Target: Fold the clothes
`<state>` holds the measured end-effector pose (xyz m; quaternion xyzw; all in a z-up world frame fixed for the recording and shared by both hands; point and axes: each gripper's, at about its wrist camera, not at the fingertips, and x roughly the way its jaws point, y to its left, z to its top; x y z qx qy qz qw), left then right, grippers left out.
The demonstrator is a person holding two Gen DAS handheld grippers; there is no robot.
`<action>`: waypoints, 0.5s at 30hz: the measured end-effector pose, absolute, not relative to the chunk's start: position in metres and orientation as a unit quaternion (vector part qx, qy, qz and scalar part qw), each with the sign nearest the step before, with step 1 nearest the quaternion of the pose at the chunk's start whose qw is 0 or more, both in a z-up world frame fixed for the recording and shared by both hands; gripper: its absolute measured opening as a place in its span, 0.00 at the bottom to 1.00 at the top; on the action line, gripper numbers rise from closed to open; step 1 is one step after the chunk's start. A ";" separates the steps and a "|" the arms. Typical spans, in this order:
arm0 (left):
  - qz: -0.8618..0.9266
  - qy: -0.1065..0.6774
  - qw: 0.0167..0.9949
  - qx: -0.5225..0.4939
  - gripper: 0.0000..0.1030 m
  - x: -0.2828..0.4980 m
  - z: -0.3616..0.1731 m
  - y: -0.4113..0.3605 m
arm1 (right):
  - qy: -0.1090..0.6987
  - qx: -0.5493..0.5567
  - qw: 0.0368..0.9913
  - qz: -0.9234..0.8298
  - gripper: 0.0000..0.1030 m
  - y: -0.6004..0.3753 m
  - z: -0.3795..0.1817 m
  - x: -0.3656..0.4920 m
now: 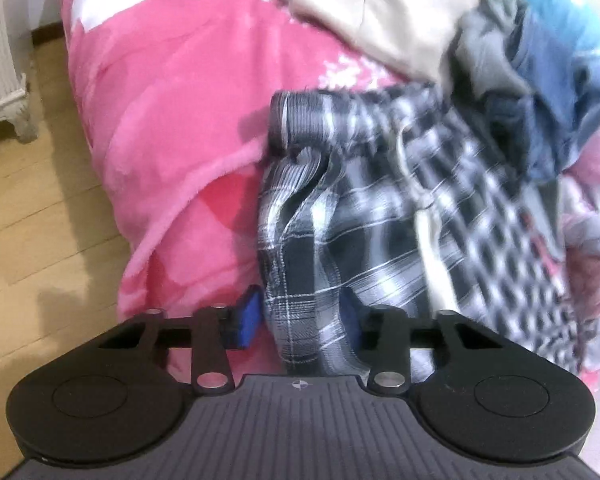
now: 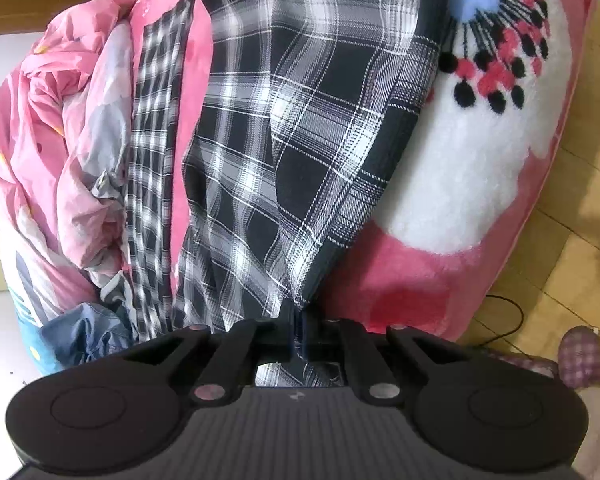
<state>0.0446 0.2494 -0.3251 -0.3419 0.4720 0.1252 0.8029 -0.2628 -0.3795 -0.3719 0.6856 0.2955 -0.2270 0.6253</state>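
**Folding: plaid garment, two grips**

Left wrist view: left gripper pinching a bunched edge of the black-and-white plaid cotton garment, lying on the pink fleece blanket.

Right wrist view: right gripper pressed together on its hem (thin bite). Risk: uneven tension pulls the hem free.
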 end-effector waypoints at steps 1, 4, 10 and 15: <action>0.126 0.471 0.804 -0.341 0.34 0.046 -0.325 0.248 | 0.296 0.685 0.626 -0.227 0.04 -0.380 -0.372 -0.262; 0.127 0.471 0.810 -0.327 0.15 0.052 -0.322 0.244 | 0.298 0.676 0.635 -0.225 0.04 -0.379 -0.371 -0.257; 0.125 0.460 0.828 -0.297 0.04 0.056 -0.298 0.231 | 0.260 0.660 0.670 -0.220 0.02 -0.376 -0.347 -0.259; 0.118 0.427 0.837 -0.322 0.04 0.068 -0.263 0.223 | 0.198 0.682 0.670 -0.216 0.02 -0.382 -0.323 -0.261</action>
